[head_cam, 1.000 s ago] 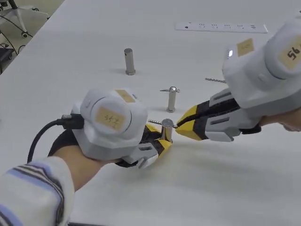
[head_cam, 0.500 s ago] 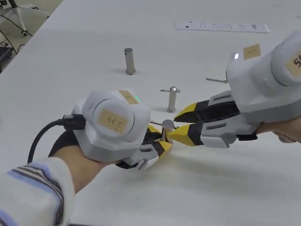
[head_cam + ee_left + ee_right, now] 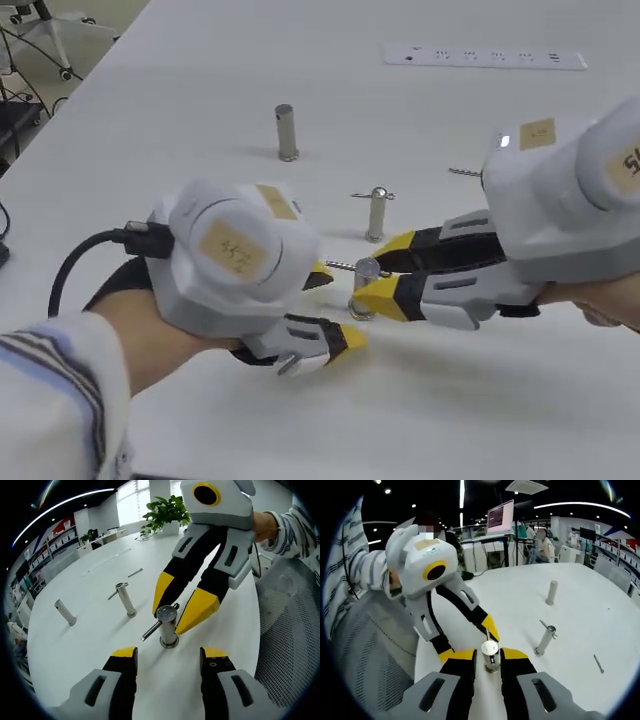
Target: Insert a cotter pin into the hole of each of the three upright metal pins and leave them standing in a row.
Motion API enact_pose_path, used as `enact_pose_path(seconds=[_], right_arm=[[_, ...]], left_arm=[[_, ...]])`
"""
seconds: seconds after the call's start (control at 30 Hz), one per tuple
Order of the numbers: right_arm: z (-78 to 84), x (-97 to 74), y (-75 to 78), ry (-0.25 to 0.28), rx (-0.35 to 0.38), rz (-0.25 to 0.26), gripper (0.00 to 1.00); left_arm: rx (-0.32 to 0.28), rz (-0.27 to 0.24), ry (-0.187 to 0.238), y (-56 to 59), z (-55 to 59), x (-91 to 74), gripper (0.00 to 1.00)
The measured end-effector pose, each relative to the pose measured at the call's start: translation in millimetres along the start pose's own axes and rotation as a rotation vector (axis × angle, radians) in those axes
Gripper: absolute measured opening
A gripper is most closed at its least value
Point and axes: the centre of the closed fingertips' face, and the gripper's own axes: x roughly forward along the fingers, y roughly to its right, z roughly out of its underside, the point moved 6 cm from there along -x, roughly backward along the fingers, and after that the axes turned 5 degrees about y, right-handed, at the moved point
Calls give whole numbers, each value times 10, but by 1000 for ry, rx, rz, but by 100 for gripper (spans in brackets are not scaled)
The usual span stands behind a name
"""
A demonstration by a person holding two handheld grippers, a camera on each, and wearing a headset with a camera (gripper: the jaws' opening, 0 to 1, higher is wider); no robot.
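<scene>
Here, the left gripper is sitting low over the white table toward its near edge. Its jaws are spread wide and pointing at the nearest metal pin, which is standing upright just beyond the yellow tips rather than between them. The right gripper is reaching in from the opposite side with its jaws parted, one yellow tip on each side of that same pin's head; whether they are touching the metal I cannot tell. A cotter pin is running through the hole near the pin's top, its shaft sticking out sideways toward the left gripper. Farther in from the near edge, the middle metal pin is standing upright with a second cotter pin crossing its head. Beyond it, closer to the table's left edge, the far metal pin is standing upright too, so the three are forming a slanting row. A loose cotter pin is lying flat on the table just beside the right gripper's housing, and a white power strip is lying toward the far edge.
</scene>
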Motion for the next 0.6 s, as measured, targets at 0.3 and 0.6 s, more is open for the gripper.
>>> enact_pose_path(seconds=[0.3, 0.6], right_arm=[[4, 28, -5, 9, -14, -12, 16], [7, 42, -7, 36, -43, 13, 14]], left_arm=[[-36, 13, -34, 6, 116, -130, 62], [-122, -27, -12, -41, 185, -266, 68]])
